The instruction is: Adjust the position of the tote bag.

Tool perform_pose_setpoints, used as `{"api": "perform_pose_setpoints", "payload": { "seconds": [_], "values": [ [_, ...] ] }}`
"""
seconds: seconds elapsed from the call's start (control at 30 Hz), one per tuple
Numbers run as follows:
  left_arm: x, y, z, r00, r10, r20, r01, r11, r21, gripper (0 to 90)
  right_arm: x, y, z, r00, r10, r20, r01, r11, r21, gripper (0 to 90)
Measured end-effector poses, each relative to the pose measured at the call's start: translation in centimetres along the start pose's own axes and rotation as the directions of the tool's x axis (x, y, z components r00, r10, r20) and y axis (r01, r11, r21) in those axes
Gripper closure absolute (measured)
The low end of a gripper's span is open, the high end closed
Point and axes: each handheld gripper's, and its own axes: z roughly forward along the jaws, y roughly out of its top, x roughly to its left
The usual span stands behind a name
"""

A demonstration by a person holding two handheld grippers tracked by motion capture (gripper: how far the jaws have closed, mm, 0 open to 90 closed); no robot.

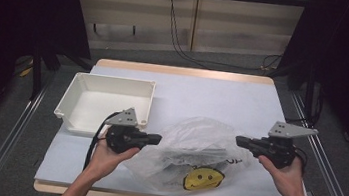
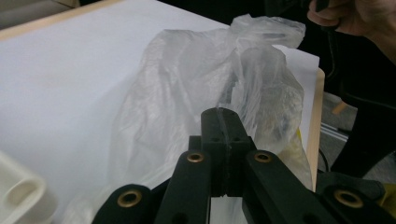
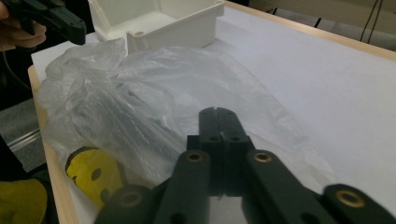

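Observation:
A crumpled clear plastic bag (image 1: 191,148) with a yellow smiley face (image 1: 203,178) lies on the white table, with dark flat things inside it. My left gripper (image 1: 157,138) hovers just off the bag's left side, pointing right. My right gripper (image 1: 239,140) hovers at the bag's right edge, pointing left. In the left gripper view my left gripper (image 2: 220,114) has its jaws pressed together above the bag (image 2: 196,93), with nothing seen between them. In the right gripper view my right gripper (image 3: 218,112) is likewise shut over the bag (image 3: 140,93), apart from the plastic.
An empty white plastic tub (image 1: 106,101) stands on the table's left half, just behind my left gripper, and the tub (image 3: 159,21) also appears beyond the bag. The white table (image 1: 213,97) stretches bare behind the bag. Metal rails run along both sides of the table.

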Motion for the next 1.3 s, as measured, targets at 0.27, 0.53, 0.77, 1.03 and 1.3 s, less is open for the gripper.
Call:
{"api": "perform_pose_setpoints", "payload": {
  "seconds": [0.27,0.53,0.77,1.03,1.3],
  "values": [
    [-0.6,0.6,3.9,0.9986,0.053,0.000,-0.052,0.9887,0.141,90.0,0.8,0.2,3.6,0.9992,-0.036,-0.017,0.038,0.995,0.091,90.0],
    [-2.4,-0.5,4.2,0.9938,0.101,0.046,-0.108,0.9717,0.210,90.0,0.7,-1.4,4.5,0.9987,-0.048,-0.016,0.050,0.983,0.176,90.0],
    [-3.9,-1.6,4.1,0.9908,0.113,0.074,-0.128,0.9608,0.246,90.0,0.3,-2.7,3.8,0.9994,-0.034,0.006,0.032,0.979,0.200,90.0],
    [-4.4,-2.6,5.1,0.9882,0.109,0.107,-0.136,0.9474,0.290,90.0,0.0,-3.8,3.5,0.9992,-0.030,0.027,0.023,0.969,0.247,90.0],
    [-4.4,-2.5,5.7,0.9885,0.120,0.092,-0.143,0.9385,0.314,90.0,-0.5,-2.3,5.1,0.9979,-0.040,0.052,0.027,0.972,0.235,90.0]
  ]
}}
